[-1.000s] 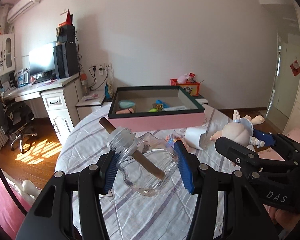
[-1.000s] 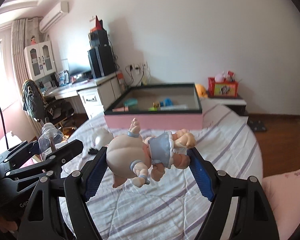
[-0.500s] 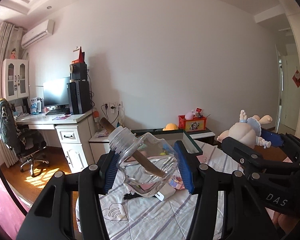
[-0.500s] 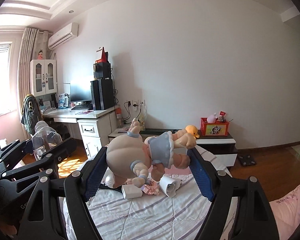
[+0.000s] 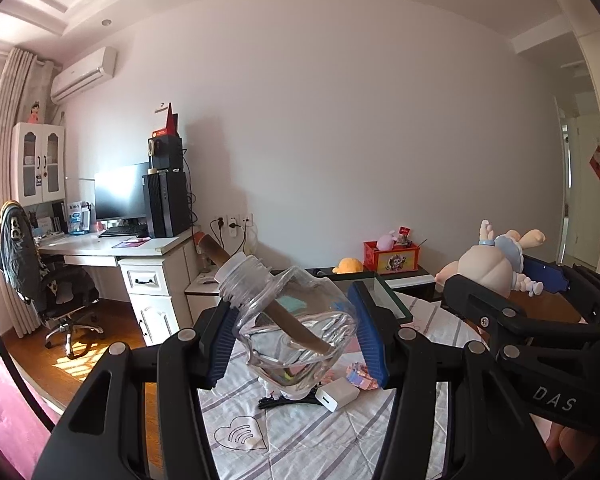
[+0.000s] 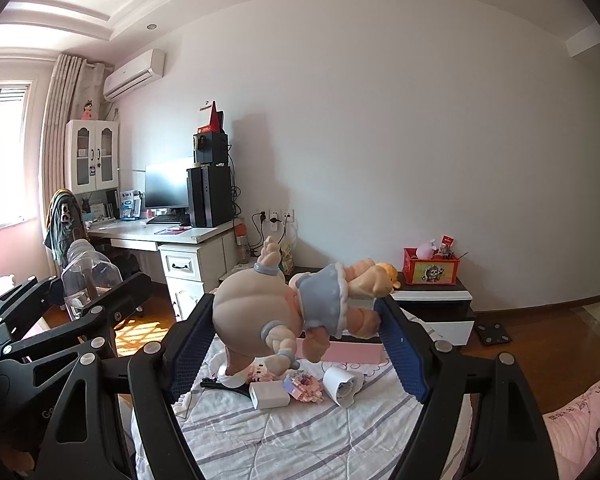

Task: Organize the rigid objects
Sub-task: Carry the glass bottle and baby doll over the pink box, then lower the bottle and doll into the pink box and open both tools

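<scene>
My left gripper (image 5: 296, 332) is shut on a clear plastic bottle (image 5: 296, 336) with a brown stick (image 5: 236, 260) poking out of its neck, held up above the bed. In the right wrist view the same bottle (image 6: 86, 280) shows at the far left. My right gripper (image 6: 296, 336) is shut on a chubby doll in a blue dress (image 6: 284, 304), lying sideways between the blue pads. The doll (image 5: 496, 264) also appears at the right of the left wrist view. The pink box with a dark rim (image 5: 388, 300) lies beyond, mostly hidden behind both held objects.
On the striped bed cover (image 6: 300, 432) lie a white charger (image 6: 270, 394), a pink block toy (image 6: 304, 388), a white cup on its side (image 6: 342, 386) and a black hair clip (image 6: 220, 384). A desk with a monitor (image 6: 168, 184) stands at left; a red box (image 6: 430, 270) sits on a low cabinet.
Both grippers rose and tilted up with the bottle and the doll; the view now takes in wall and ceiling, and the pink box sank behind the held objects. Since half a second, still.
</scene>
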`<state>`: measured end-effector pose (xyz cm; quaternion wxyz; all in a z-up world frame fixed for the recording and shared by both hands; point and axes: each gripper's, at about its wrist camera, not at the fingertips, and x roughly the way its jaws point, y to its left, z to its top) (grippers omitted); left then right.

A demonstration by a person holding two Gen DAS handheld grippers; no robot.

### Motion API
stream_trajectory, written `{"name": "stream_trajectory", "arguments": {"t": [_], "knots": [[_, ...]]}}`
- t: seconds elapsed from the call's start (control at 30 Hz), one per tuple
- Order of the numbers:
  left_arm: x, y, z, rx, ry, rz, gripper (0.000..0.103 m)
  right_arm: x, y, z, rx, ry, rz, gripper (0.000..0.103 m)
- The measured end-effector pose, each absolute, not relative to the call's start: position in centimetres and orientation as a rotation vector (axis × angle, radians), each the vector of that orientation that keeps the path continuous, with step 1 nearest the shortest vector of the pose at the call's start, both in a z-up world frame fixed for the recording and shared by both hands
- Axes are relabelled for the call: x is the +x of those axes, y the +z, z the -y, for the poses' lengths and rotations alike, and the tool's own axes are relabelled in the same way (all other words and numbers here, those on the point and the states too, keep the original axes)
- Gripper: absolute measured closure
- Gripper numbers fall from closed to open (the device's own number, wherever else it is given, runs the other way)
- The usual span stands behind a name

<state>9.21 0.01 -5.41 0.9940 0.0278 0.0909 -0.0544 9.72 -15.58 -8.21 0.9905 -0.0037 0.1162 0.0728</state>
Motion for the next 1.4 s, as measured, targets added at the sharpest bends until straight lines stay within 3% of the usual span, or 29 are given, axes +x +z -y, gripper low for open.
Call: {"name": "stream_trajectory", "arguments": {"t": [0.33,0.57,0.77,1.07,1.33,1.37,1.4], "knots": [[13.0,-5.7,0.5,0.079,-0.082,-0.196,0.049,13.4,-8.2,15.6,-0.027,0.146,-0.247,0.023],[20.3,-5.7,1.2,0.119,-0.08,-0.23,0.049,20.3,-8.4,16.2,-0.051,0.144,-0.281,0.023],[30.7,-7.9,2.0,0.132,-0.121,-0.38,0.049,28.9,-10.6,17.0,-0.054,0.143,-0.382,0.023],[44.3,-15.6,3.9,0.166,-0.176,-0.678,0.049,40.4,-17.9,18.3,-0.007,0.157,-0.635,0.023],[49.1,-19.1,5.5,0.223,-0.175,-0.834,0.048,45.0,-20.9,19.7,0.043,0.14,-0.794,0.022],[49.2,-19.3,5.5,0.226,-0.178,-0.844,0.042,45.0,-20.6,19.8,0.038,0.135,-0.793,0.022],[49.1,-19.4,5.7,0.233,-0.187,-0.85,0.027,45.0,-20.3,19.6,0.044,0.135,-0.786,0.021]]}}
